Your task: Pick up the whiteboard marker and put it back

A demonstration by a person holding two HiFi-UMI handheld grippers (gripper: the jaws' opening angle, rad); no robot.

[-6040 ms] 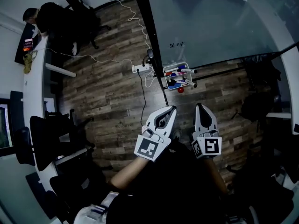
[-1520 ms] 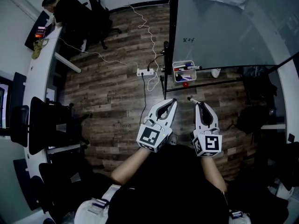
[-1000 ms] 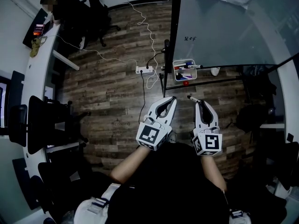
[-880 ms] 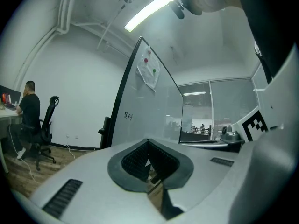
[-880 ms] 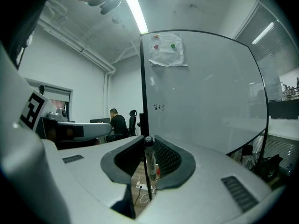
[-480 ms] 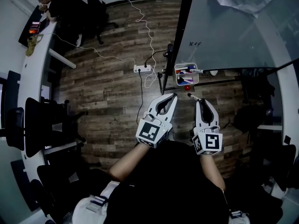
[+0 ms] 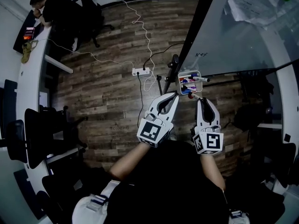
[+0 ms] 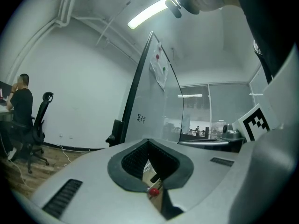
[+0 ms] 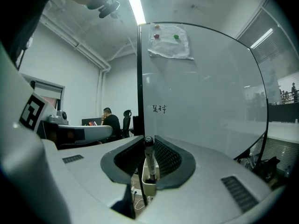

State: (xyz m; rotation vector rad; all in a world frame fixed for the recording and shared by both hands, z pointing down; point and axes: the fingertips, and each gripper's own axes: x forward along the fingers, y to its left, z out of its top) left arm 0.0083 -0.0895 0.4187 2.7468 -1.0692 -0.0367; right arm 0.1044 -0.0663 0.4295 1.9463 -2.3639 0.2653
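Note:
The whiteboard marker stands upright between the jaws of my right gripper, which is shut on it. In the head view its pale end sticks out ahead of the right gripper, just short of the white marker tray on the whiteboard. The tray holds several markers and lies directly below the held one. My left gripper is shut with nothing in it, beside the tray's near left corner. A small red ball shows below its jaws.
The whiteboard's black frame runs diagonally, with paper pinned at the top. A power strip and cables lie on the wood floor. A person sits at the curved desk far left, with office chairs nearby.
Six seconds ago no marker showed at the right gripper; it now holds one. Both grippers have closed in on the tray, which now sits right at their tips.

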